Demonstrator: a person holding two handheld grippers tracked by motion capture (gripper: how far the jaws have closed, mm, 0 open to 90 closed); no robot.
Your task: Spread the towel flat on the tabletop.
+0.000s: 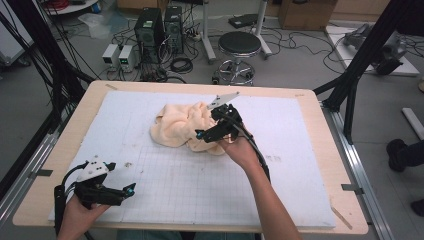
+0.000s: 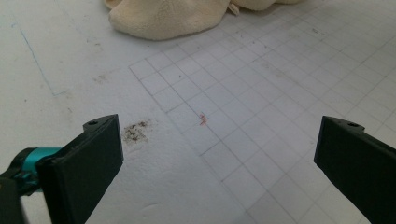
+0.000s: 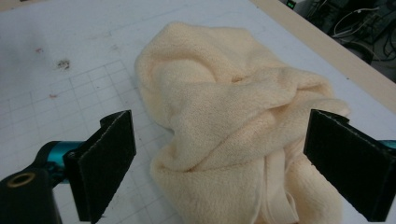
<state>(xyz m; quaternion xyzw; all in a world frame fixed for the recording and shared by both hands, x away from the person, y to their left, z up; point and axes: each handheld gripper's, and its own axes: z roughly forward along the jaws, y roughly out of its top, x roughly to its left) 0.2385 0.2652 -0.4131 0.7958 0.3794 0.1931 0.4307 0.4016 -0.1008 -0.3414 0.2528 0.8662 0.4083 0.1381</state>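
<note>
Cream towel [image 1: 186,126]: soft terry cloth, crumpled in a loose heap on the far middle of the white gridded mat [image 1: 150,185]; everything below is placed against this towel.
Left gripper [image 1: 131,190]: well apart from the towel, toward the near left corner of the mat, held low in the person's left hand [image 1: 80,212]; it points across the mat toward the right.
Left jaws: wide apart, nothing between them; in the left gripper view they frame bare grid squares, a dark smudge [image 2: 136,131] and a small reddish fleck [image 2: 203,118], with the towel's edge [image 2: 168,18] far ahead at the top.
Mat: white foam sheet with a faint drawn grid on its near half, lying under the towel on the wooden table [image 1: 320,120].
Right gripper [image 1: 200,134]: over the towel's near right side, its tip just above the folds, held in the person's right hand [image 1: 240,149].
Right jaws: wide apart, one on each side of the towel's bunched ridge [image 3: 233,130] in the right gripper view; whether the pads touch the cloth I cannot tell, and they are not closed on it.
Stool [image 1: 239,47]: black round seat on the floor beyond the towel, past the table's far edge.
</note>
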